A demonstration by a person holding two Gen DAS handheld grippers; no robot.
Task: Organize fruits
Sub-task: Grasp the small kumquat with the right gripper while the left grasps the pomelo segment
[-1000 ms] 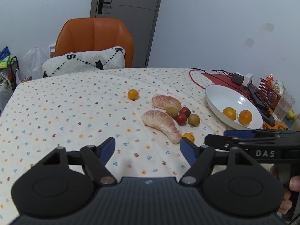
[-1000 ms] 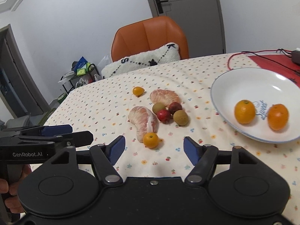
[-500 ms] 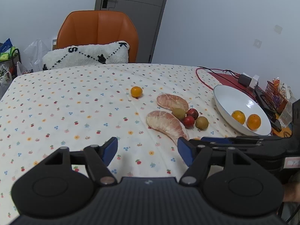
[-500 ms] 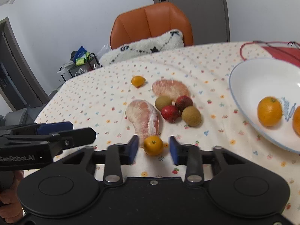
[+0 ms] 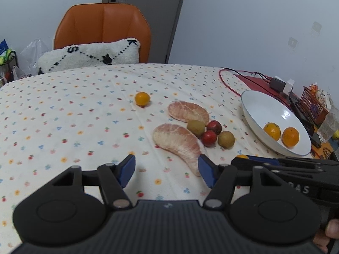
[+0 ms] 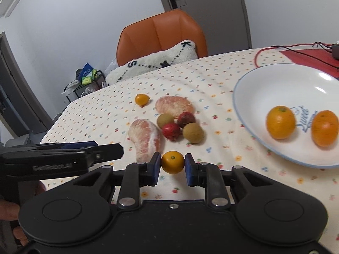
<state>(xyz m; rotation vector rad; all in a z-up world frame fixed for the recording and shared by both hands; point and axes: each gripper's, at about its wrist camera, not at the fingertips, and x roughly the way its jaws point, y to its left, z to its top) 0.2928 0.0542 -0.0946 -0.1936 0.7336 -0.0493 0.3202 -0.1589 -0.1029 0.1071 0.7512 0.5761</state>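
Note:
My right gripper (image 6: 172,165) is shut on a small orange (image 6: 172,162) just in front of the nearer pomelo segment (image 6: 146,139). A white bowl (image 6: 275,80) at the right holds two oranges (image 6: 280,121). Another small orange (image 6: 142,99) lies farther back, with a second pomelo segment (image 6: 173,105), two brown fruits (image 6: 193,133) and two red fruits (image 6: 171,131) clustered between. My left gripper (image 5: 166,169) hovers over the cloth left of the near pomelo segment (image 5: 180,146); its jaws are closing with nothing between them. The held orange (image 5: 241,156) barely shows behind the right gripper there.
A flower-print cloth covers the table (image 5: 63,116). An orange chair (image 5: 103,29) with a white cushion (image 5: 89,54) stands at the far edge. Red cables (image 5: 228,82), adapters, a wire basket (image 5: 313,103) and a glass (image 5: 330,122) crowd the right side beyond the bowl.
The right gripper's jaws came together on the near small orange. The left gripper slid forward and lower over the cloth, and its jaws narrowed a little.

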